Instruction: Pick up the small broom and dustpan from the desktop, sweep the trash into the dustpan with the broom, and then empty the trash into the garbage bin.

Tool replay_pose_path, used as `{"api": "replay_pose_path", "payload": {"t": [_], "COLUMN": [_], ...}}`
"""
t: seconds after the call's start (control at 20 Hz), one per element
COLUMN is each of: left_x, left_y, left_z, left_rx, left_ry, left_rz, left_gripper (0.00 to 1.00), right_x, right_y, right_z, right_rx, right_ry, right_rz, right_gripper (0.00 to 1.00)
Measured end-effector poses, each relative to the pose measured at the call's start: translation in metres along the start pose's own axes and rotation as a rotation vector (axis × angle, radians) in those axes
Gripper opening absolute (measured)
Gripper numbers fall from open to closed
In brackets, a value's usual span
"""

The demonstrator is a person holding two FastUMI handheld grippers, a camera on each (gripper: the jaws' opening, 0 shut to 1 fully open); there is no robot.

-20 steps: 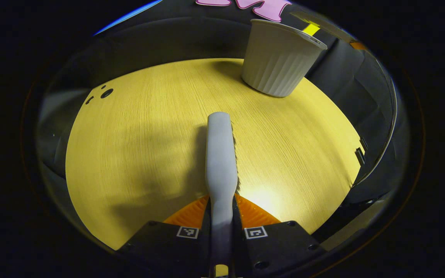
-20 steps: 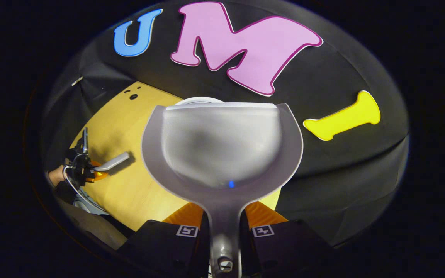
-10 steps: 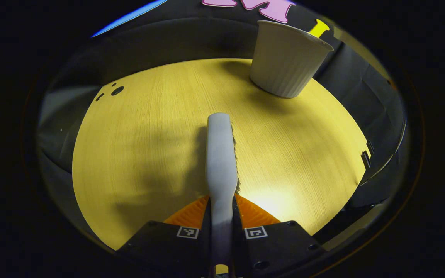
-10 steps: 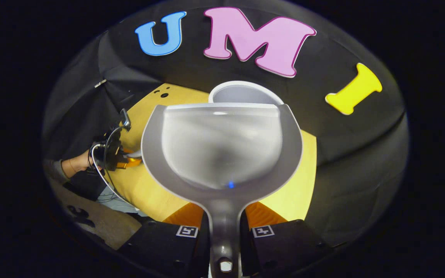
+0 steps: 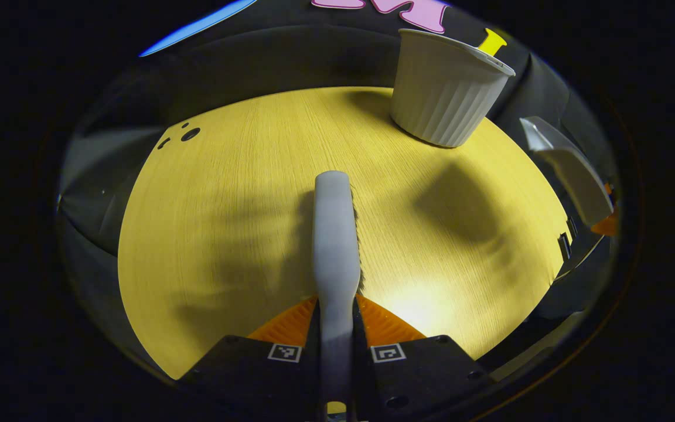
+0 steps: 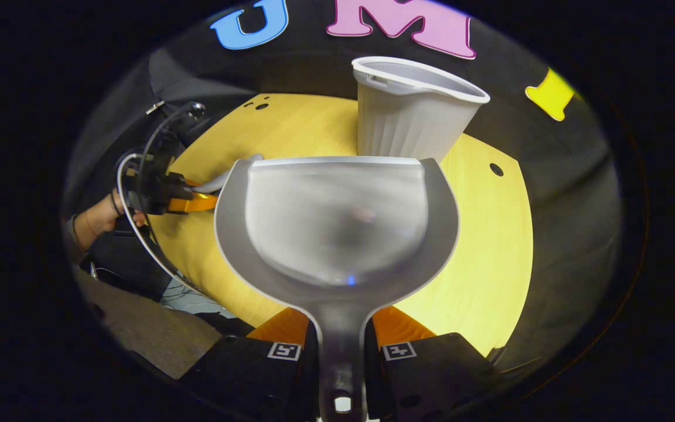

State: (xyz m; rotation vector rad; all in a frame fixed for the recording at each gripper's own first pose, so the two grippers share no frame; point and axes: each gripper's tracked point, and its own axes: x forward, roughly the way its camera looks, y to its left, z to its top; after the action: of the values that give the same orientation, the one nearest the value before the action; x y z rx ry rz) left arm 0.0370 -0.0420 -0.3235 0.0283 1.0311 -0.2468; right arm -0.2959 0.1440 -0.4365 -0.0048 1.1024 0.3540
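Observation:
My left gripper [image 5: 336, 313] is shut on the handle of the small grey broom [image 5: 334, 234], which points forward just above the yellow wooden desktop [image 5: 244, 193]. The white ribbed garbage bin [image 5: 446, 88] stands upright at the table's far right. In the right gripper view my right gripper [image 6: 337, 328] is shut on the handle of the grey dustpan [image 6: 337, 220]. The pan is held level above the table, in front of the bin [image 6: 411, 111], and looks bare inside. The dustpan [image 5: 569, 167] enters at the right edge of the left gripper view. The left gripper [image 6: 188, 202] and a hand [image 6: 100, 214] show at the left.
The round table has small dark holes [image 5: 188, 135] at its far left and one hole [image 6: 496, 169] near its right side. Black cloth walls surround the table. Cables [image 6: 138, 176] hang from the left gripper, and a grey floor [image 6: 150, 334] lies below the table's near edge.
The dustpan has come back from over the bin, dropped lower and now sits level in front of it, casting a new shadow on the table. The broom has stayed almost still.

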Motion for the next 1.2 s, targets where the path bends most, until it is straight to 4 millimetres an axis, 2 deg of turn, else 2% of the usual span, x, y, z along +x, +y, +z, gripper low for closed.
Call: {"api": "replay_pose_path", "payload": {"t": [0.2, 0.35, 0.55, 1.0, 1.2], "left_x": [-0.001, -0.001, 0.0, -0.003, -0.001], "left_y": [-0.001, -0.002, -0.002, 0.0, -0.002], "left_z": [-0.002, -0.002, -0.003, -0.007, -0.01], "left_rx": [0.003, -0.015, -0.029, -0.027, -0.035], "left_ry": [-0.001, -0.003, 0.002, 0.036, 0.056], "left_rz": [0.025, 0.047, 0.064, 0.118, 0.116], "left_gripper": [0.3, 0.31, 0.28, 0.29, 0.3], "right_x": [0.047, 0.07, 0.096, 0.122, 0.122], "right_y": [0.014, 0.018, 0.013, 0.021, 0.025], "right_z": [-0.013, -0.017, -0.023, -0.029, -0.031], "right_rx": [0.027, 0.031, 0.024, 0.021, 0.025], "right_ry": [0.022, 0.032, 0.059, 0.112, 0.114], "right_rz": [0.006, 0.014, -0.01, -0.007, -0.008], "right_gripper": [0.36, 0.35, 0.35, 0.36, 0.37]}}
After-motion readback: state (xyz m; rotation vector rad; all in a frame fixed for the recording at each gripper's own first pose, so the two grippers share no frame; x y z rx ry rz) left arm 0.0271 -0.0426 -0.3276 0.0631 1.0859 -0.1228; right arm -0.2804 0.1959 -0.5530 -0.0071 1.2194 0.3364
